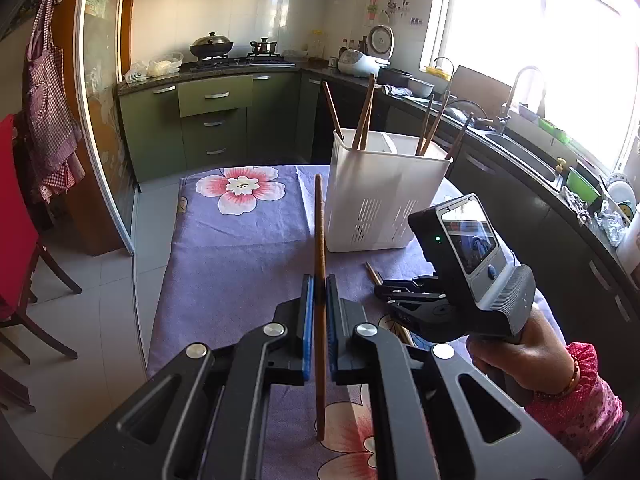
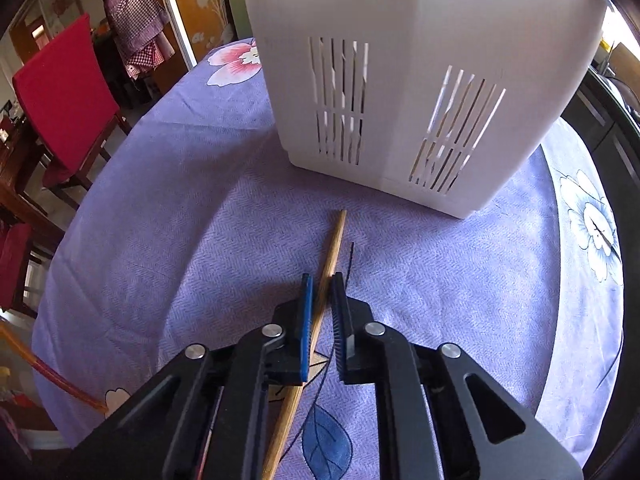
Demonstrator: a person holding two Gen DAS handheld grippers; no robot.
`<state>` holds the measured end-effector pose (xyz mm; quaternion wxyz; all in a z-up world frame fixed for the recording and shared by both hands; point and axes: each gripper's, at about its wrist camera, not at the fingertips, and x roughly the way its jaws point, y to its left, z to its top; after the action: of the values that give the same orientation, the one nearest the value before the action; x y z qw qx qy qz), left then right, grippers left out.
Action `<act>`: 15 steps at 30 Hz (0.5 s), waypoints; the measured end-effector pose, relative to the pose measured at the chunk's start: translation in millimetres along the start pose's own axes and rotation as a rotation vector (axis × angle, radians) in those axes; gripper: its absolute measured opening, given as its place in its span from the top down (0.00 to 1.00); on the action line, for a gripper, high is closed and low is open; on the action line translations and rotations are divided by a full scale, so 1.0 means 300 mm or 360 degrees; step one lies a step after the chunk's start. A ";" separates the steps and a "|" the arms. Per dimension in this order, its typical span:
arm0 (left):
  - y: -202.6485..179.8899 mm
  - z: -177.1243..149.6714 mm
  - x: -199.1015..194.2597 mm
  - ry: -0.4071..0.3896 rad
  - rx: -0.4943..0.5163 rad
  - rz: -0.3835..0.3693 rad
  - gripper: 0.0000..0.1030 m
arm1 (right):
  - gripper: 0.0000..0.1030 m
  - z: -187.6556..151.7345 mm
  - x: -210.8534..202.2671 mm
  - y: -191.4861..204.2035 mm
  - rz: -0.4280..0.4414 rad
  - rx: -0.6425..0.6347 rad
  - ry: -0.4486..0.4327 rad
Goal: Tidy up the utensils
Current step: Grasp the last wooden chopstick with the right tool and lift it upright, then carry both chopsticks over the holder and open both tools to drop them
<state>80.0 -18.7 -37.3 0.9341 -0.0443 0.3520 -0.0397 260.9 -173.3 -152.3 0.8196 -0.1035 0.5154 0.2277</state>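
Note:
My left gripper (image 1: 319, 280) is shut on a dark brown chopstick (image 1: 319, 240), held upright above the purple flowered tablecloth (image 1: 240, 248). A white slotted utensil holder (image 1: 380, 192) stands just beyond it with several brown chopsticks (image 1: 364, 116) inside. My right gripper (image 2: 321, 280) is low over the cloth, its jaws narrowly apart around a light wooden chopstick (image 2: 332, 248) that lies on the cloth in front of the holder (image 2: 420, 80). In the left wrist view the right gripper (image 1: 380, 288) is to the right, with that chopstick's tip (image 1: 372, 270) showing.
A red-covered chair (image 2: 64, 92) stands left of the table. Kitchen counters with a sink (image 1: 520, 152), a rice cooker (image 1: 360, 62) and a stove (image 1: 236, 60) run behind and to the right. The table edge (image 1: 160, 300) drops to tiled floor on the left.

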 end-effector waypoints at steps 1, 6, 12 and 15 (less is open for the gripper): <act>-0.001 -0.001 0.001 0.0002 0.0002 -0.0001 0.94 | 0.92 0.002 0.000 -0.008 0.0021 0.0021 -0.0002; -0.008 -0.001 0.005 0.0008 0.0013 0.0004 0.94 | 0.93 -0.003 -0.036 -0.037 0.0081 0.0084 -0.0078; -0.011 0.006 -0.008 -0.0014 0.0021 0.0005 0.94 | 0.93 -0.030 -0.258 -0.089 0.0142 0.0133 -0.0341; -0.015 0.009 -0.017 -0.0025 0.0028 0.0007 0.94 | 0.93 -0.069 -0.406 -0.094 0.0148 0.0144 -0.0516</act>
<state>77.8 -22.4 -31.2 0.9373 -0.0357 0.3444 -0.0402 213.4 -238.9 -54.7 0.8844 -0.0045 0.3904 0.2557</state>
